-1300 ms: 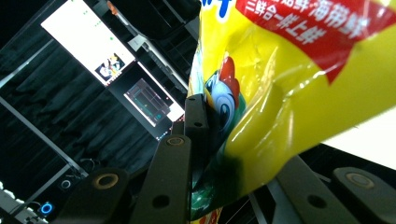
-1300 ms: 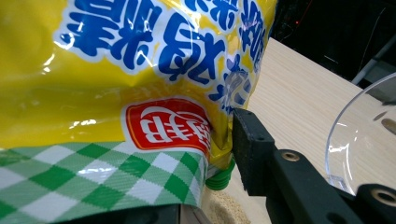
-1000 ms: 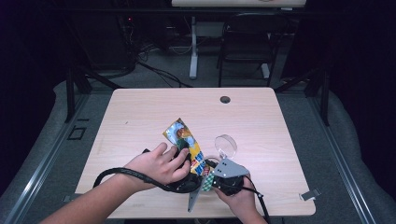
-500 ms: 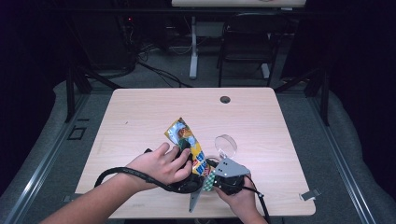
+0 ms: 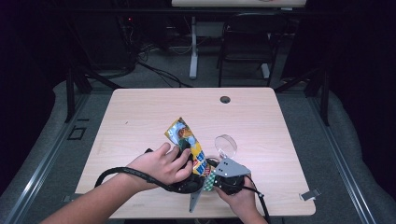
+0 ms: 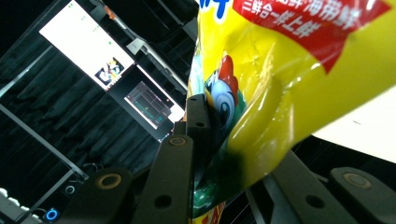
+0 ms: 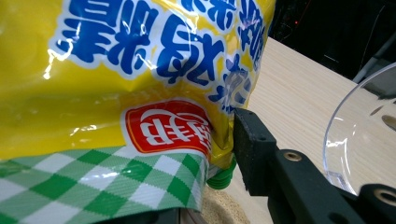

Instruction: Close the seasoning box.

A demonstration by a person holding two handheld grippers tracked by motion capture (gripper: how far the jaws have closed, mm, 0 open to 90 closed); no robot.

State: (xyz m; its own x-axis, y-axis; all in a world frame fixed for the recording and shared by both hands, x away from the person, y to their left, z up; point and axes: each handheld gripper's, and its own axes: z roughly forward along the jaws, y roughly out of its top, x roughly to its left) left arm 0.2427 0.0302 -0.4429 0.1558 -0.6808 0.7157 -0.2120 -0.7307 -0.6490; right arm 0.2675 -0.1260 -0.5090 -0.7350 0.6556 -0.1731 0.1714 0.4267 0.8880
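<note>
Left hand (image 5: 161, 165): forearm enters from the lower left of the high view, fingers curled over the black left gripper (image 5: 189, 179), cable looping back along the table.

Left gripper: jaws narrowly parted and just closing further, clamped on the glossy yellow printed plastic snack bag (image 5: 189, 144); in the left gripper view the left jaw presses the bag's crumpled film (image 6: 280, 93) and the bag sits between both jaws.

Right hand (image 5: 240, 200): comes in at the bottom edge, wrapped under the right gripper (image 5: 210, 179), whose grey three-cornered plate faces up.

Right gripper: jaws about half parted; its own view shows the right jaw touching the bag's lower edge by the green-checked band (image 7: 116, 182). The left jaw is hidden behind the bag, so a firm grip cannot be told.

Snack bag: lifted at the near centre of the light wooden table (image 5: 140, 116), slanting away from both grippers.

Clear round plastic dish (image 5: 225, 145): on the table just right of the bag.
</note>
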